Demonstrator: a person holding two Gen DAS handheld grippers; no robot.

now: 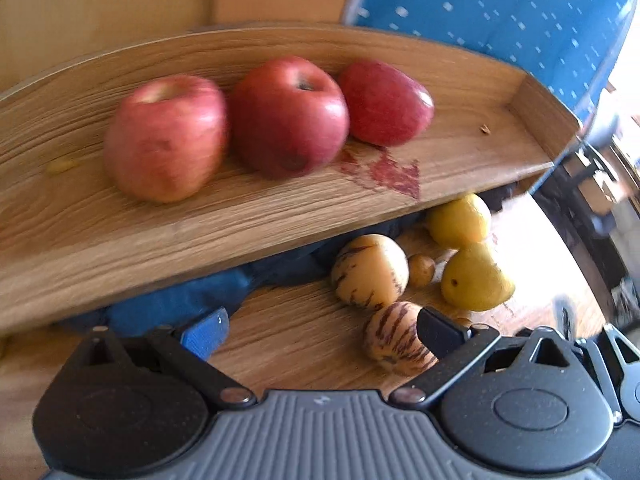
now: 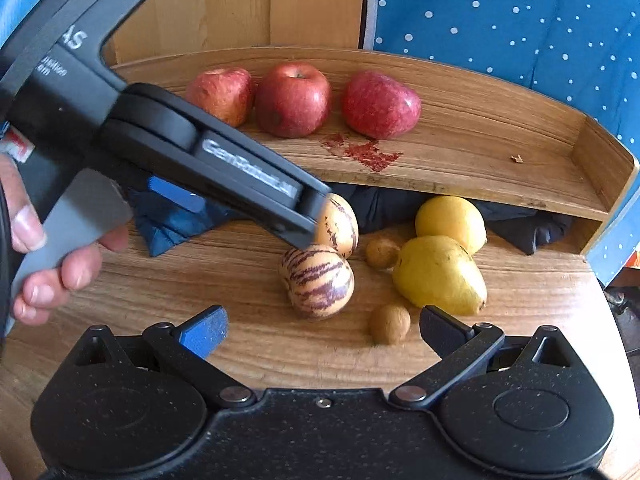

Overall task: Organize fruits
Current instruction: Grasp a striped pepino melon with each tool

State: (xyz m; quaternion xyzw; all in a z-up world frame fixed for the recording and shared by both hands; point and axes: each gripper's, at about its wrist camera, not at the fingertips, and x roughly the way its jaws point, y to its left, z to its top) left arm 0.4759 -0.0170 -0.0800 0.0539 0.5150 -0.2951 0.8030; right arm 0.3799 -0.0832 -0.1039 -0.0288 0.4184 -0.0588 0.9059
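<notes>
Three red apples [image 2: 294,98] stand in a row on a raised wooden shelf [image 2: 480,152]; the left wrist view shows the apples [image 1: 290,116] close up. On the table below lie two striped melons [image 2: 320,280], two yellow fruits [image 2: 440,276] and two small brown nuts [image 2: 390,324]. My left gripper [image 1: 322,332] is open and holds nothing, its black finger beside the near striped melon [image 1: 396,340]. In the right wrist view the left gripper [image 2: 244,216] reaches in from the upper left, its tip against the far striped melon [image 2: 340,224]. My right gripper [image 2: 324,330] is open and empty, just in front of the fruit.
A red stain [image 2: 364,152] marks the shelf. Blue cloth [image 2: 168,224] and dark cloth [image 2: 520,224] lie under the shelf. A person's hand [image 2: 60,272] grips the left handle. A blue dotted fabric [image 2: 520,20] hangs behind. The table [image 2: 560,320] curves away at the right.
</notes>
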